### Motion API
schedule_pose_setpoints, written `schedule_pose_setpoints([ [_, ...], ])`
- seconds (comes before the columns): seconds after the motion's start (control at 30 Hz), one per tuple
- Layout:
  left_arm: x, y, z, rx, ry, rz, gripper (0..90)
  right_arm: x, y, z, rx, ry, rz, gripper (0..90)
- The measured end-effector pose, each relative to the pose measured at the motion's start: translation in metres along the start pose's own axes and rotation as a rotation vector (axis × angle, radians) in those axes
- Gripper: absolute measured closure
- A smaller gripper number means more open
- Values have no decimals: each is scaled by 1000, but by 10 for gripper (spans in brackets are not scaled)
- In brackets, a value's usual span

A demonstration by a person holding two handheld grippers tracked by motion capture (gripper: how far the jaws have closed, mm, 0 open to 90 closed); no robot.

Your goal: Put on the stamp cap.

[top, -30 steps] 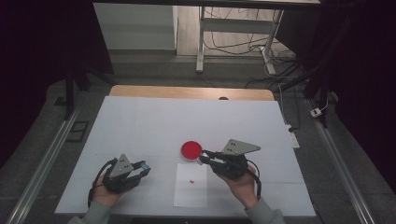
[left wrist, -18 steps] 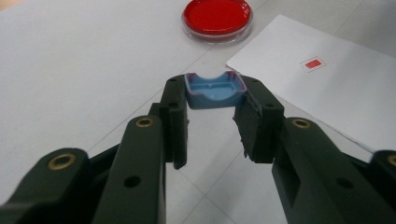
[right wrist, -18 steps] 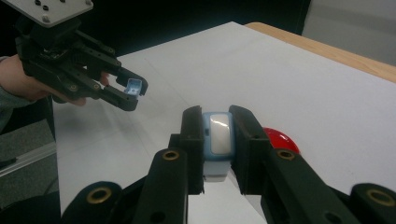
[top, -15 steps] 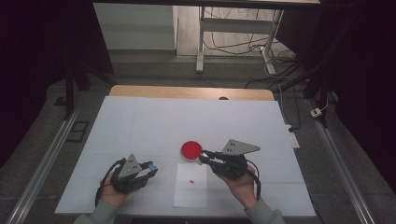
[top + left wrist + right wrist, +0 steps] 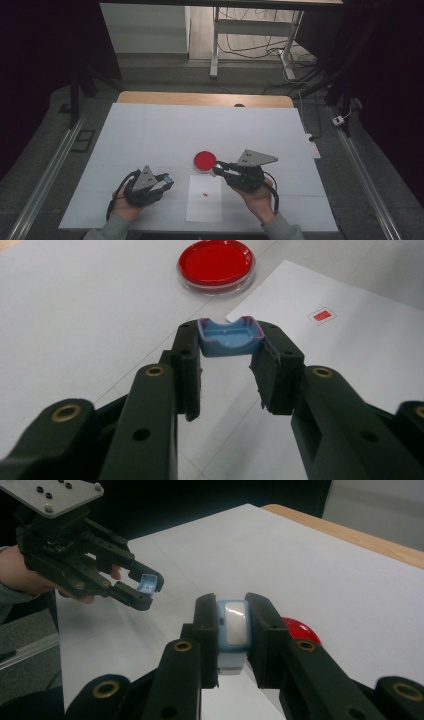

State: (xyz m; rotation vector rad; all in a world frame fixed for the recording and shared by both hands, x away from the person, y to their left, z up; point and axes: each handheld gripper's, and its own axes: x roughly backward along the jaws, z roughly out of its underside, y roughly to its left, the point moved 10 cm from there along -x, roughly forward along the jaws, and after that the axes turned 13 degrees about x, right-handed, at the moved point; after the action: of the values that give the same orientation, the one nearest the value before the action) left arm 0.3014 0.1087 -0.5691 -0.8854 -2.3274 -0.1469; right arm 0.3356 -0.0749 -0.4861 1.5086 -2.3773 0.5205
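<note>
My left gripper [image 5: 231, 340] is shut on a small blue cap [image 5: 230, 336], held at the jaw tips a little above the table. In the high view the left gripper [image 5: 167, 179] sits left of a white sheet of paper [image 5: 205, 205] that bears a small red mark [image 5: 205, 194]. My right gripper [image 5: 232, 611] is shut on a light blue block with a white face [image 5: 233, 622]. In the high view the right gripper [image 5: 218, 169] hovers beside a round red dish [image 5: 205, 160], just above the paper's far edge.
A white mat [image 5: 200, 130] covers the table, with a wooden edge [image 5: 205, 99] at the far side. Dark floor, metal rails and cables surround the table. The other hand's gripper [image 5: 135, 587] with the blue cap [image 5: 149, 584] appears at the left of the right gripper view.
My left gripper has moved a little to the right, toward the paper, with the blue cap in it. The right gripper has stayed in place.
</note>
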Motion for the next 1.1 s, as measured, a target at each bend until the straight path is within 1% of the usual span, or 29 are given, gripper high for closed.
schedule_pose_setpoints([
  [0.2, -5, -4, -4, -6, 1, 8, 652, -1, 1, 0, -3, 0, -2, 753],
  [0.5, -14, -11, -9, -27, 4, 15, 652, 0, 1, -1, -3, -3, 4, 753],
  [0.67, -18, -14, -12, -30, 7, 19, 652, 1, 0, -2, -12, -7, 7, 752],
  [0.8, -22, -17, -18, -30, 4, 33, 652, 2, -1, -3, -15, -11, 11, 752],
  [1.1, -36, -32, -32, -57, 1, 57, 652, 3, -1, -4, -21, -19, 13, 752],
])
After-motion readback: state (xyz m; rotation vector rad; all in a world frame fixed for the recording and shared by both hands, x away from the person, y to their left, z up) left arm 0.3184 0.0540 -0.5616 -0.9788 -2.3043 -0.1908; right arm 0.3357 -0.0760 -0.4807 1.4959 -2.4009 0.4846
